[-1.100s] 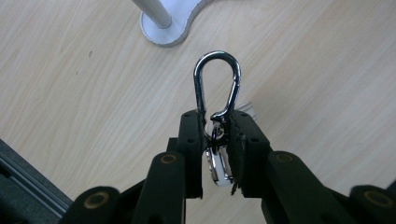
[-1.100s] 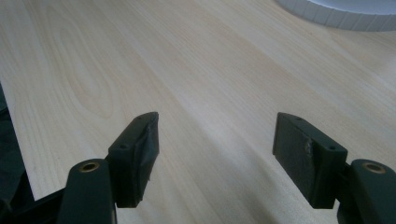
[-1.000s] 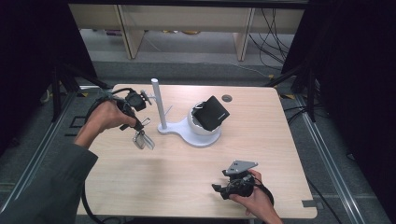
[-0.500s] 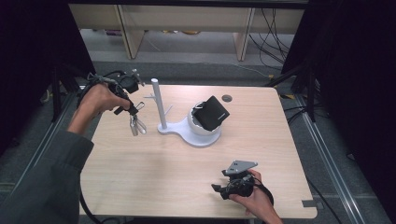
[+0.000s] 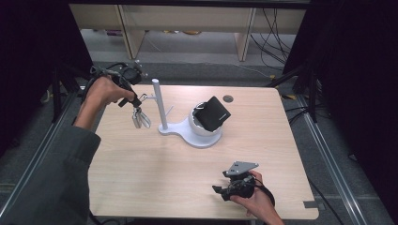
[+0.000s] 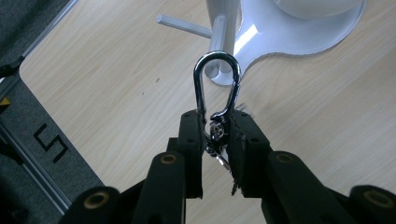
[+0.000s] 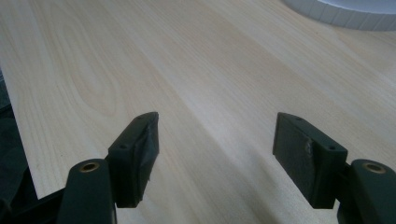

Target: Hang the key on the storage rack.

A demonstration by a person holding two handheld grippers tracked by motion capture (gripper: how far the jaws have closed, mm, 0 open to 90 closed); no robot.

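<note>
The carabiner (image 6: pixel 217 84), with a small bunch of keys (image 5: pixel 140 119) hanging below it, is clamped at its lower end between the jaws of the left hand-held gripper (image 6: pixel 218 140) and is held in the air just beside the white post (image 5: pixel 159 105) of the stand (image 5: pixel 187 133). In the left gripper view its loop lies in front of the post and close to the side peg (image 6: pixel 184 26), but is not yet over the peg. Judged from this, pick-up is complete; hooking the loop onto the peg and letting go remain. The right hand-held gripper (image 7: pixel 215 154) is released, its jaws wide apart with nothing between them, and rests low over the tabletop (image 5: pixel 141 178) near the front edge, well apart from the stand. A black box (image 5: pixel 212 114) sits tilted on the stand's round base.
</note>
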